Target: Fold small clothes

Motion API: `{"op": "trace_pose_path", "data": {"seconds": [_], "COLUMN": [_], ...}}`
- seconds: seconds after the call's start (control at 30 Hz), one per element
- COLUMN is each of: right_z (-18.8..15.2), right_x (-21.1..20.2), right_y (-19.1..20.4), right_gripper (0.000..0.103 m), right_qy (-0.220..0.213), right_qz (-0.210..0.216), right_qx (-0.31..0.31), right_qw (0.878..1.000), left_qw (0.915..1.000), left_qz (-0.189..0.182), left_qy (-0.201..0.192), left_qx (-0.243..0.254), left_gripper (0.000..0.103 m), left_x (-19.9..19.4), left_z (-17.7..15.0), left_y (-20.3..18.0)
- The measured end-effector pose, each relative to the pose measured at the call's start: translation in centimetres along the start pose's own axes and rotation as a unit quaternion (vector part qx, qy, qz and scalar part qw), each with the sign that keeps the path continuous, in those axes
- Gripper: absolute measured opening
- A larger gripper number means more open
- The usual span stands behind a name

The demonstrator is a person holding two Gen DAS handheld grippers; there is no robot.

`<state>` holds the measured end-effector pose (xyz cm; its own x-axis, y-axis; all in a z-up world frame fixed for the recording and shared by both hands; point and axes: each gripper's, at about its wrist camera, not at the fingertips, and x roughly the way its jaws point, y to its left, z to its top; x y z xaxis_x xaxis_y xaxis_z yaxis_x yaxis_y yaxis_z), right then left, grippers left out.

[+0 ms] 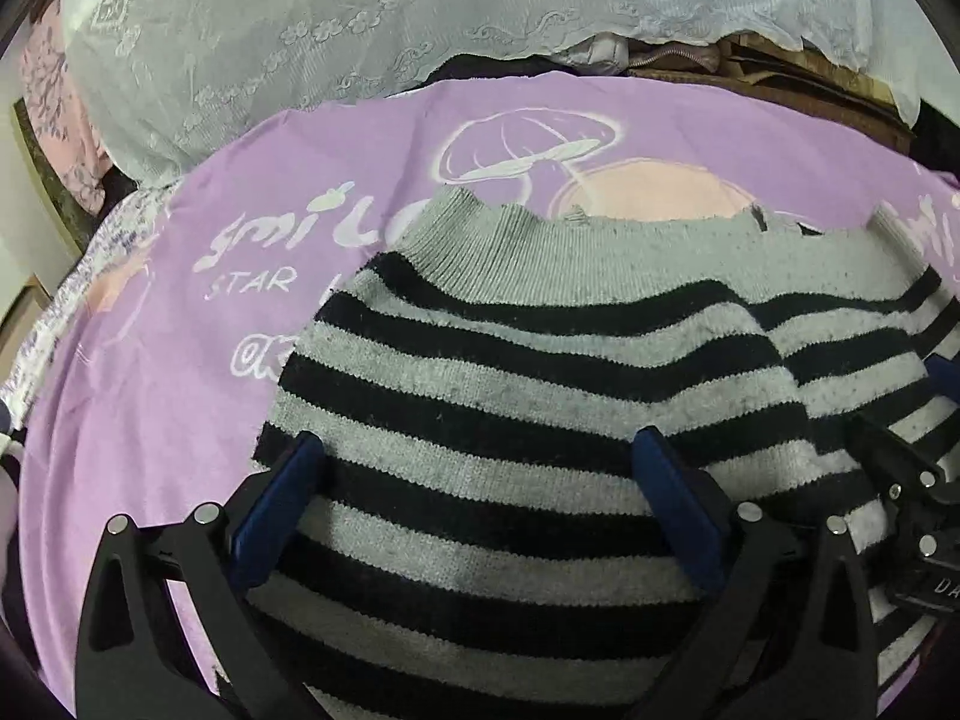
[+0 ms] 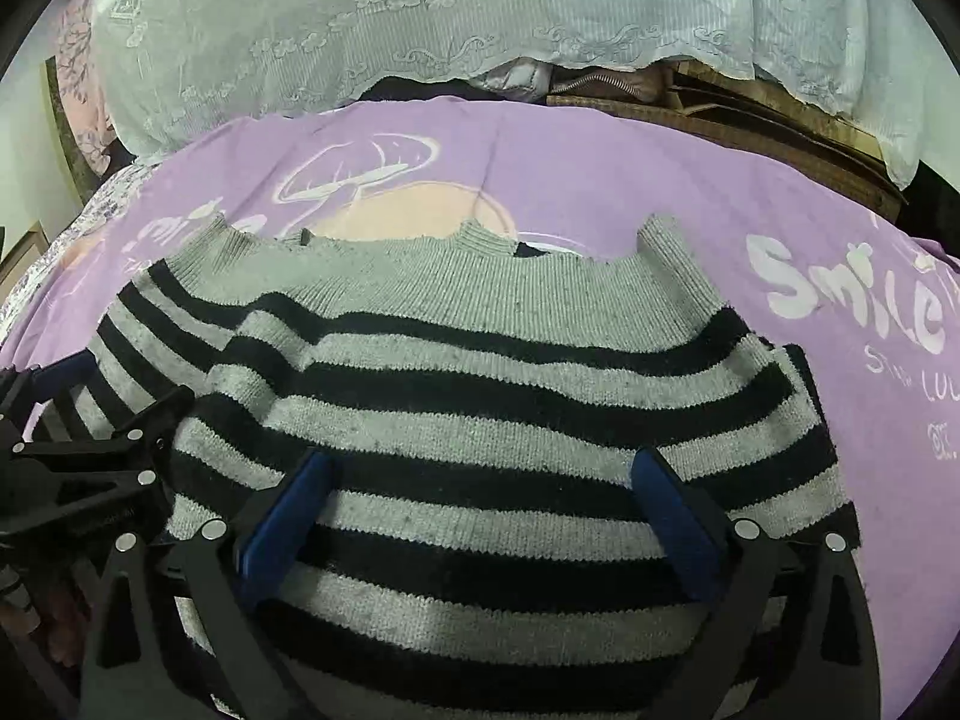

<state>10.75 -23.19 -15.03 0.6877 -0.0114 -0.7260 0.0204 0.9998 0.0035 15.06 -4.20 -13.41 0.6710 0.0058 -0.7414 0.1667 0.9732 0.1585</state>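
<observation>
- Grey-and-black striped knit sweater (image 1: 540,396) is lying folded on the purple printed sheet (image 1: 180,360).
- Left gripper (image 1: 480,456) is hovering above it, fingers spread wide, holding nothing.
- Right gripper (image 2: 480,468) is doing likewise, fingers wide apart.

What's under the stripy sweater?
A purple sheet with a mushroom drawing lies under the stripy sweater. The sweater hides part of its peach circle and writing.

The striped sweater (image 1: 540,396) runs off the bottom edge, its lower part hidden behind both tongs' arms.
</observation>
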Motion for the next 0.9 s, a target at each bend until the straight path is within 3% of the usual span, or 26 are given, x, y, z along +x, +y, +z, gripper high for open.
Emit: {"op": "trace_pose_path", "data": {"seconds": [0.23, 0.33, 0.5, 0.63, 0.73, 0.8, 0.9], "right_z": [0.0, 0.3, -0.1, -2.1, -4.5, -6.1, -6.1], "right_x": [0.0, -0.6, -4.0, -7.1, -6.5, -6.7, -6.6], "right_y": [0.0, -0.1, -0.6, -1.4, -2.0, -1.6, -1.5], "right_gripper": [0.100, 0.100, 0.100, 0.100, 0.100, 0.100, 0.100], "right_qy": [0.001, 0.013, 0.023, 0.005, 0.031, -0.002, 0.003], "right_qz": [0.000, 0.001, -0.002, -0.016, -0.033, -0.036, -0.035], "right_qx": [0.001, -0.004, 0.017, 0.033, 0.040, 0.014, 0.009], "right_qw": [1.000, 1.000, 1.000, 0.999, 0.998, 0.999, 0.999], "left_qw": [1.0000, 0.9995, 0.9942, 0.9934, 0.9952, 0.9973, 0.9983], "left_qz": [0.002, -0.006, -0.058, -0.068, -0.065, -0.049, -0.044], "left_qy": [0.000, 0.030, 0.083, 0.083, 0.071, 0.052, 0.031], "left_qx": [0.002, -0.004, -0.038, -0.039, -0.018, 0.017, 0.023], "left_gripper": [0.099, 0.099, 0.099, 0.099, 0.099, 0.099, 0.099], "left_x": [0.0, -0.1, -1.8, -3.3, -3.7, -3.9, -4.1], "left_z": [0.1, 0.7, 0.8, -1.0, -2.8, -3.9, -4.6], "left_y": [-0.1, 0.3, 1.8, 2.5, 2.5, 1.7, 1.6]}}
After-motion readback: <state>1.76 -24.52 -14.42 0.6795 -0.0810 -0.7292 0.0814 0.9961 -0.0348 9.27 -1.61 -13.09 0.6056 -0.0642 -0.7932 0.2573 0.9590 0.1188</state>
